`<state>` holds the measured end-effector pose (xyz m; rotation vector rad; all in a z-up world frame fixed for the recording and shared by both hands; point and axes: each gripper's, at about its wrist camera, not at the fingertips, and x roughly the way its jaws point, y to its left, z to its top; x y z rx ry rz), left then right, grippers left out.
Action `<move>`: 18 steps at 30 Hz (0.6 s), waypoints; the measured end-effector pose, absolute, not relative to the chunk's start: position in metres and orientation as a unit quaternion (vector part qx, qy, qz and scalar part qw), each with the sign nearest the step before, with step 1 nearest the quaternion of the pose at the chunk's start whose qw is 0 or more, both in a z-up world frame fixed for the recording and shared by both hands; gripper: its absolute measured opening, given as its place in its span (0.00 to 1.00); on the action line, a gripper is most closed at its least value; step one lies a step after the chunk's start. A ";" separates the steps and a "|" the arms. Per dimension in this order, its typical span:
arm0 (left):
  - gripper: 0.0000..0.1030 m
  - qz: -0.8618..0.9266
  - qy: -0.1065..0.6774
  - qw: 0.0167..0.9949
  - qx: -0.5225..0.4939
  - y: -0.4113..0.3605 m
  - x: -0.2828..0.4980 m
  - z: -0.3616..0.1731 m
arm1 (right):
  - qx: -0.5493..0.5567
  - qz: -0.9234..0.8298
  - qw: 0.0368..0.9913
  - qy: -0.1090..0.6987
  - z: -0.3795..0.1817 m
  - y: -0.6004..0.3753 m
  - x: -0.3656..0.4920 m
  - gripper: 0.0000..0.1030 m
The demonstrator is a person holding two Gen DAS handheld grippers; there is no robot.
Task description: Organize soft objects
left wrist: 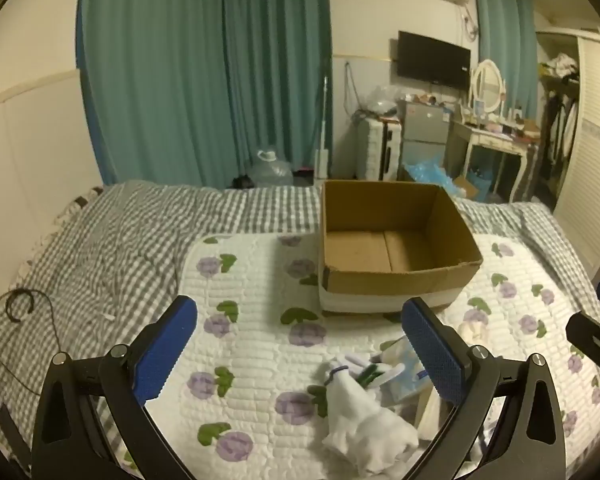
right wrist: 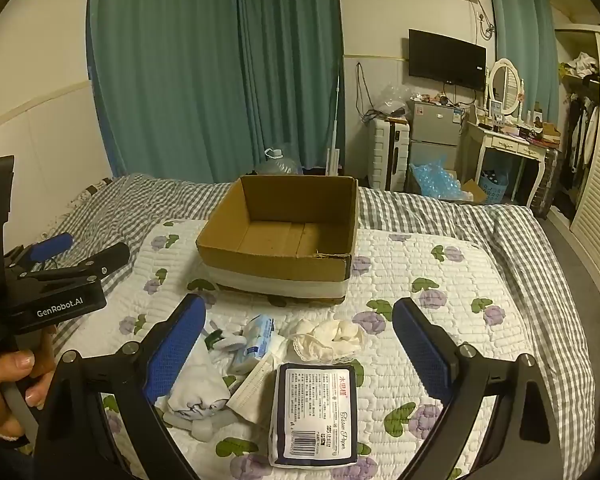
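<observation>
While both grippers hang with jaws spread and nothing held, left gripper (left wrist: 300, 344) and right gripper (right wrist: 300, 334), an empty cardboard box (right wrist: 284, 236) is seen far on the floral quilt (right wrist: 440, 300). Nearer lie a tissue pack (right wrist: 315, 416), a white lace cloth (right wrist: 328, 338) and, possibly, a sock (left wrist: 364, 420).

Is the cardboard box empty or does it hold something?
Empty: the cardboard box shows only its bare brown floor in both views.

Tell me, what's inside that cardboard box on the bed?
Nothing visible: the cardboard box shows only its bare brown floor and flap seams. Its near wall hides the floor strip right behind it.
</observation>
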<state>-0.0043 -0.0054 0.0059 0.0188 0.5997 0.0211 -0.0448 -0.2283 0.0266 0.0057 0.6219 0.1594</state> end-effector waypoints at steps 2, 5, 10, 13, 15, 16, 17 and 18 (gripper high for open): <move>1.00 0.011 0.295 0.955 0.009 -0.006 -0.004 0.006 | 0.003 0.079 0.949 0.306 0.026 -0.227 -0.044 0.92; 1.00 0.012 0.298 0.955 0.007 -0.006 -0.003 0.005 | 0.003 0.079 0.949 0.305 0.026 -0.227 -0.045 0.92; 1.00 0.009 0.296 0.955 0.002 -0.004 -0.004 0.007 | 0.002 0.080 0.949 0.304 0.026 -0.225 -0.046 0.92; 1.00 0.007 0.295 0.955 0.000 -0.003 -0.004 0.007 | 0.001 0.080 0.949 0.304 0.026 -0.225 -0.047 0.92; 1.00 0.007 0.295 0.956 0.000 -0.003 -0.004 0.008 | 0.001 0.081 0.949 0.304 0.026 -0.225 -0.047 0.92; 1.00 0.007 0.295 0.956 0.000 -0.003 -0.005 0.007 | 0.001 0.081 0.949 0.304 0.026 -0.225 -0.046 0.92; 1.00 0.006 0.295 0.956 0.000 -0.003 -0.005 0.007 | 0.000 0.081 0.949 0.304 0.026 -0.224 -0.046 0.92; 1.00 0.006 0.295 0.956 0.000 -0.003 -0.005 0.007 | -0.002 0.081 0.950 0.303 0.026 -0.224 -0.047 0.92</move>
